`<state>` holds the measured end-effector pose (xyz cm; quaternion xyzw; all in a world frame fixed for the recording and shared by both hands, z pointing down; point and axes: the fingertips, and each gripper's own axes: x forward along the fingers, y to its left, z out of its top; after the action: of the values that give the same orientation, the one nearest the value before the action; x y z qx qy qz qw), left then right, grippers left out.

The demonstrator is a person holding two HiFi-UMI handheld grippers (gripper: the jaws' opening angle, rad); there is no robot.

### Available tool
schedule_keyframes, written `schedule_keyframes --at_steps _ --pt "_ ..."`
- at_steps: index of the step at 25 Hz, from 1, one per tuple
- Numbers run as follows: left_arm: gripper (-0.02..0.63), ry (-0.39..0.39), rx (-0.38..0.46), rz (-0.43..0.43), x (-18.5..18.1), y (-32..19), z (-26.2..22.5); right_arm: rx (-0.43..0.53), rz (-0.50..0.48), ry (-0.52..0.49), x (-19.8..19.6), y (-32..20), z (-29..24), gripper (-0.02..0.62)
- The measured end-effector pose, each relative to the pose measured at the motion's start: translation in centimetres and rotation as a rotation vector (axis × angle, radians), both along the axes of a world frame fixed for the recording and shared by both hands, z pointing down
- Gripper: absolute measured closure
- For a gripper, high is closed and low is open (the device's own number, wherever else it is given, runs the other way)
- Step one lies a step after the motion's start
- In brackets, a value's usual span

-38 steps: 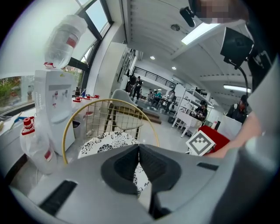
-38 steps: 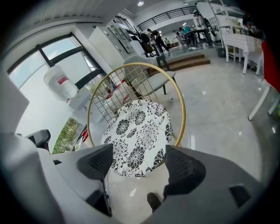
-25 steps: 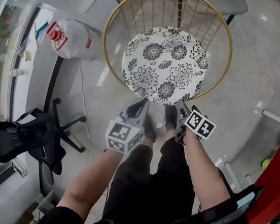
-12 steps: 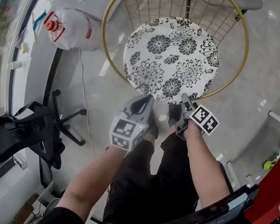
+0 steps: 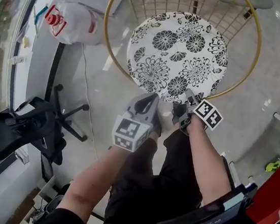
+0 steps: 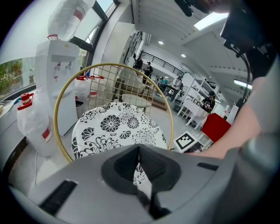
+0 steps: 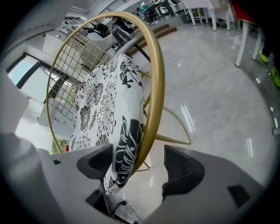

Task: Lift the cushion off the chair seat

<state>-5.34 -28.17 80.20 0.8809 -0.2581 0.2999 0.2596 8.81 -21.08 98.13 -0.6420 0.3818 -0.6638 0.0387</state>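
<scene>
Cushion (image 5: 181, 50), a soft round pad of white fabric printed with black flowers, lies flat and face-up on the seat of the gold wire chair (image 5: 105, 22); being round, it has no long axis. The right gripper (image 5: 184, 103) gapes around its near edge and the rim. The left gripper (image 5: 149, 99) has its jaws together just beside that edge.

The cushion (image 5: 179, 50) lies on the seat of the chair (image 7: 156, 83), inside its rim, at far centre. A bag (image 5: 72, 23) sits left of the chair, and an office chair (image 5: 20, 129) stands near left. At the cushion's near edge, the left gripper (image 6: 139, 148) is beside the right gripper (image 7: 139, 162), whose jaws straddle cushion edge and rim.
</scene>
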Motion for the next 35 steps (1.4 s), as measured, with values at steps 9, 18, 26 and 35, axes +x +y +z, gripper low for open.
schedule_keyframes --at_steps 9,18,26,35 --pt "0.598 0.012 -0.007 0.026 0.4 0.8 -0.7 0.032 -0.033 -0.008 -0.5 1.6 -1.0 0.336" --pt "0.598 0.027 -0.009 0.041 1.0 2.1 -4.2 0.037 -0.051 0.000 0.1 3.0 -5.2 0.493" --pt "0.598 0.048 0.020 0.031 -0.6 2.3 -5.6 0.068 -0.063 0.003 -0.9 3.8 -7.3 0.552" --pt "0.598 0.105 0.092 0.014 -0.1 -0.1 -12.2 0.191 -0.087 0.000 -1.1 0.8 -14.9 0.560"
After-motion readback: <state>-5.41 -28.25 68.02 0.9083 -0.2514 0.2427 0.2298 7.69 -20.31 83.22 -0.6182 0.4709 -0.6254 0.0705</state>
